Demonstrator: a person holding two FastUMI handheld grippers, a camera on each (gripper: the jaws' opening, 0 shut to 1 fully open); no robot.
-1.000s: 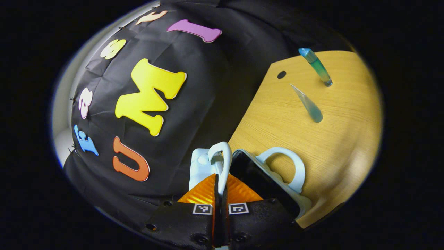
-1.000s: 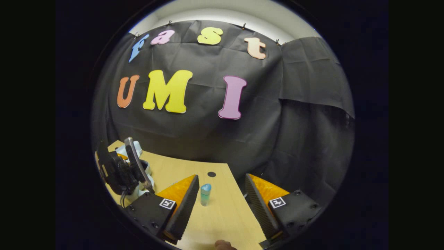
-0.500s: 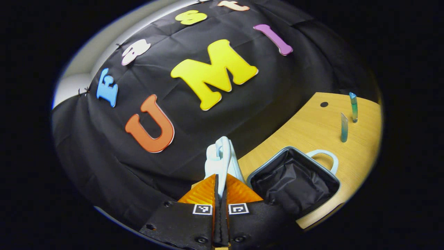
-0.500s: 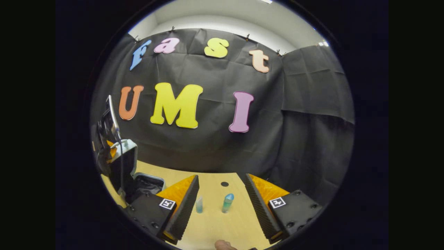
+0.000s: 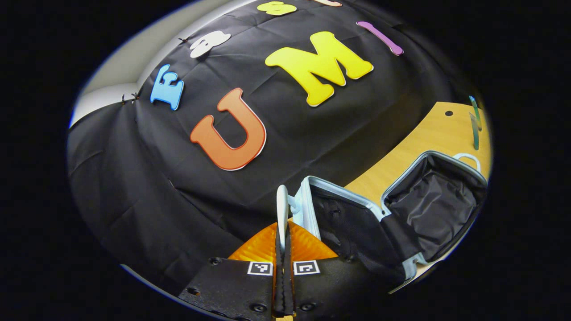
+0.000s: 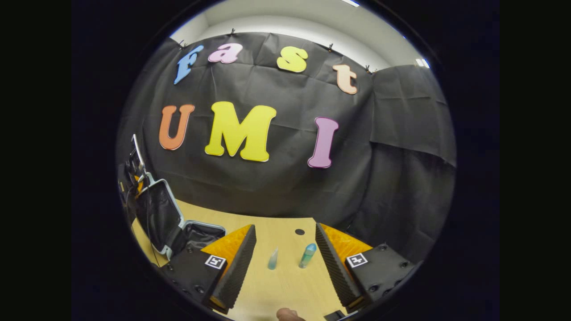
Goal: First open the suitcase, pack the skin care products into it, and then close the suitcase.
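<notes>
On the wooden table (image 6: 285, 285), the left gripper (image 5: 283, 240) pinches the lid's handle (image 5: 281, 209) to prop the suitcase (image 5: 428, 209) open, while the right gripper (image 6: 285, 263), spread wide, frames two upright skincare tubes (image 6: 308, 255).

- One suitcase (image 5: 428, 209) was counted, lying open on the table, lid raised.
- Two handles were counted on the suitcase: one on the lid (image 5: 281, 207) and one on the base (image 5: 466, 158).
- Two skin care products were counted, standing upright near each other on the table: one pale tube (image 6: 272, 259) and one teal bottle (image 6: 307, 255).
- One wooden table (image 6: 285, 285) was counted.
- One dark round hole (image 6: 299, 232) was counted in the tabletop.
</notes>
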